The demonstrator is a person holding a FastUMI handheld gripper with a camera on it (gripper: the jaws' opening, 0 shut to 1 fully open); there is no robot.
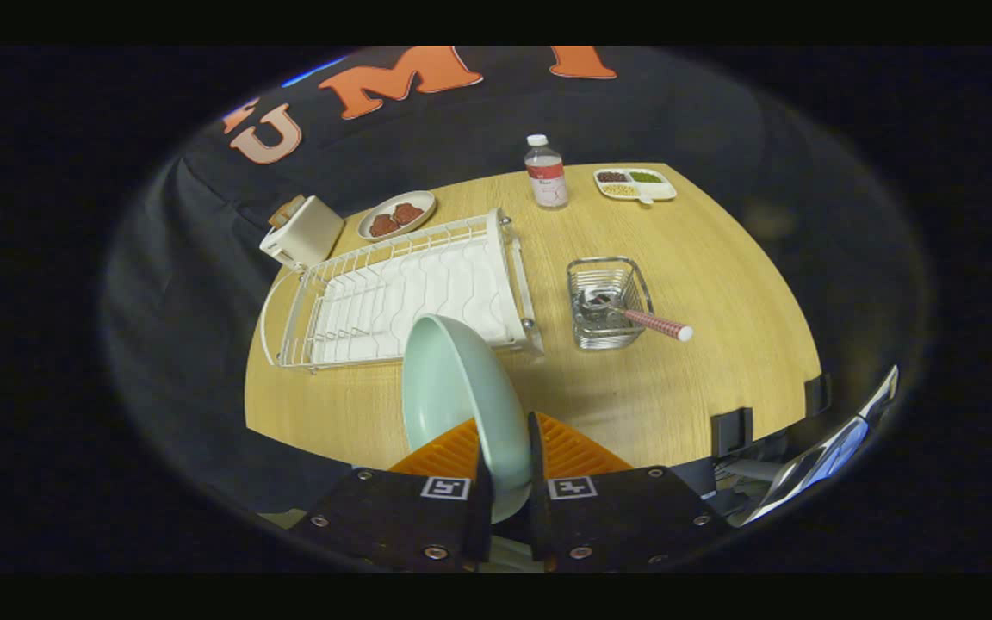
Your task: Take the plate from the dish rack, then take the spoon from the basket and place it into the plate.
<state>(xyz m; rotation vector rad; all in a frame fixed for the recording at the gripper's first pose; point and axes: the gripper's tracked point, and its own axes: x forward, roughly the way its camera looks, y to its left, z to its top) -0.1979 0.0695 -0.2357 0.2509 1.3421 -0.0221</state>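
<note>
The gripper [509, 448] is closed down to a narrow gap, both fingers pressing on the rim of the pale green plate [457, 387]; the plate stands on edge between them, tilted, held clear above the wooden worktop [703, 284]. Just beyond the plate lies the white wire dish rack [401, 288], no dishes in it; ahead and to the right of the fingers sits the small metal basket [608, 301], the spoon [634, 314] resting in it with its patterned handle poking out over the rim. Farther off stand a bottle [545, 172], a divided tray of beans [634, 183], a small plate of reddish pieces [396, 214] and a white toaster-like box [302, 231]; dark cloth hangs behind the worktop.
</note>
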